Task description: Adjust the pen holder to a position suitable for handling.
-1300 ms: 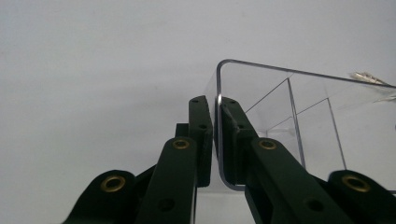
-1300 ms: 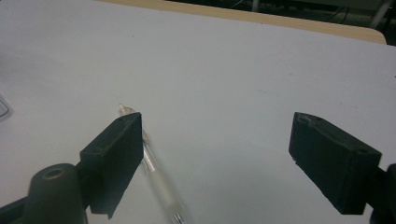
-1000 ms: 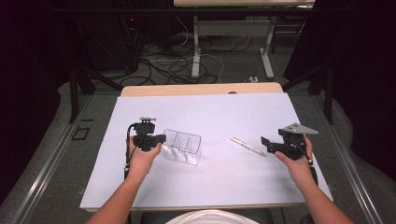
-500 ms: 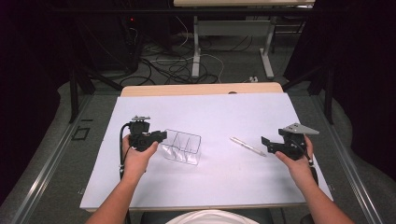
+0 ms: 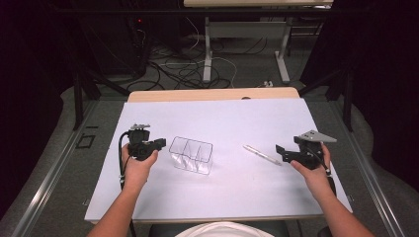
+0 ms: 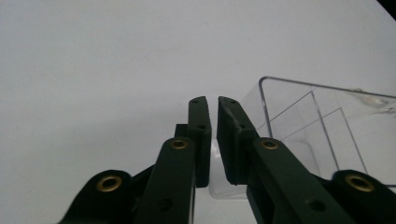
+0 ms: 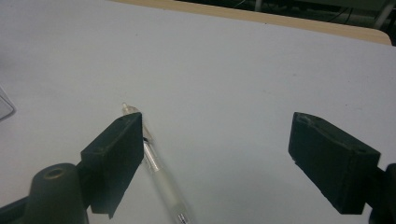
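Black left gripper (image 5: 157, 144): held in the person's left hand (image 5: 137, 165) at the near left of the table; its jaws had just been closing and stood nearly together with nothing between them, beside the organiser's corner.
Black right gripper (image 7: 215, 154): held in the right hand (image 5: 312, 170) at the near right, jaws spread wide and gripping nothing.
Clear plastic pen (image 7: 156, 165): lay flat on the sheet, just beside the right gripper's left-hand jaw.
Clear plastic three-compartment organiser (image 5: 191, 154): stood upright mid-table, between the two grippers, well apart from the pen.
White sheet-covered table (image 5: 222, 123): wooden edge showed at the far side.
Writing: none readable anywhere.
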`<state>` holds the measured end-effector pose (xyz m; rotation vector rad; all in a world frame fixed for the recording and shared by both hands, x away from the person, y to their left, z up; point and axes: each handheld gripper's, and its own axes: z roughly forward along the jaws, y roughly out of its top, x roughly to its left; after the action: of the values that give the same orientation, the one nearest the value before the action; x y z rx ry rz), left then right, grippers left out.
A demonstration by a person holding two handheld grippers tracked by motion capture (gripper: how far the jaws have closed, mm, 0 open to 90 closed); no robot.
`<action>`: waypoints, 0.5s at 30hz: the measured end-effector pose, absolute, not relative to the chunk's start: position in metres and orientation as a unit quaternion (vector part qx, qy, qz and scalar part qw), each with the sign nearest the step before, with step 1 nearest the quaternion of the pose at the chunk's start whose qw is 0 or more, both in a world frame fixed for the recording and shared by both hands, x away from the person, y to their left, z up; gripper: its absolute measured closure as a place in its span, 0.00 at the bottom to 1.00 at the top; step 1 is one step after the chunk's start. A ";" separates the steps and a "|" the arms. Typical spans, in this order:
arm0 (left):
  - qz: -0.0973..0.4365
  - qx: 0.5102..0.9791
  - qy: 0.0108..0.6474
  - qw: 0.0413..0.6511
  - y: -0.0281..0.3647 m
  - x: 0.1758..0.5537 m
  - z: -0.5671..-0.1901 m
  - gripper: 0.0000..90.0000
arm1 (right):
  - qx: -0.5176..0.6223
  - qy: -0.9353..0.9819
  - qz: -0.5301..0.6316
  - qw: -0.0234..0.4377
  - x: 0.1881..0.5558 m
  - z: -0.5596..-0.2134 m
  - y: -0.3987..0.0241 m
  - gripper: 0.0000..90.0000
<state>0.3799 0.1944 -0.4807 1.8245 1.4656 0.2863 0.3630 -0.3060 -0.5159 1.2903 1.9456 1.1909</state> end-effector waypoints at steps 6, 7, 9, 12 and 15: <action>0.097 0.729 0.567 0.372 0.188 0.379 -0.489 1.00 | 0.476 0.717 0.439 0.257 0.363 -0.516 -0.306 0.20; 0.093 0.732 0.563 0.372 0.187 0.379 -0.489 1.00 | 0.475 0.718 0.438 0.258 0.363 -0.516 -0.306 0.20; 0.093 0.740 0.557 0.366 0.182 0.377 -0.490 1.00 | 0.476 0.718 0.438 0.257 0.363 -0.516 -0.306 0.20; 0.096 0.743 0.555 0.361 0.181 0.376 -0.490 1.00 | 0.476 0.718 0.438 0.257 0.363 -0.516 -0.306 0.20; 0.090 0.741 0.557 0.363 0.181 0.375 -0.492 1.00 | 0.475 0.718 0.438 0.258 0.363 -0.516 -0.306 0.20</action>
<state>0.3751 0.1811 -0.4915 1.9081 1.4347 0.2305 0.3630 -0.3058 -0.5159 1.2888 1.9472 1.1875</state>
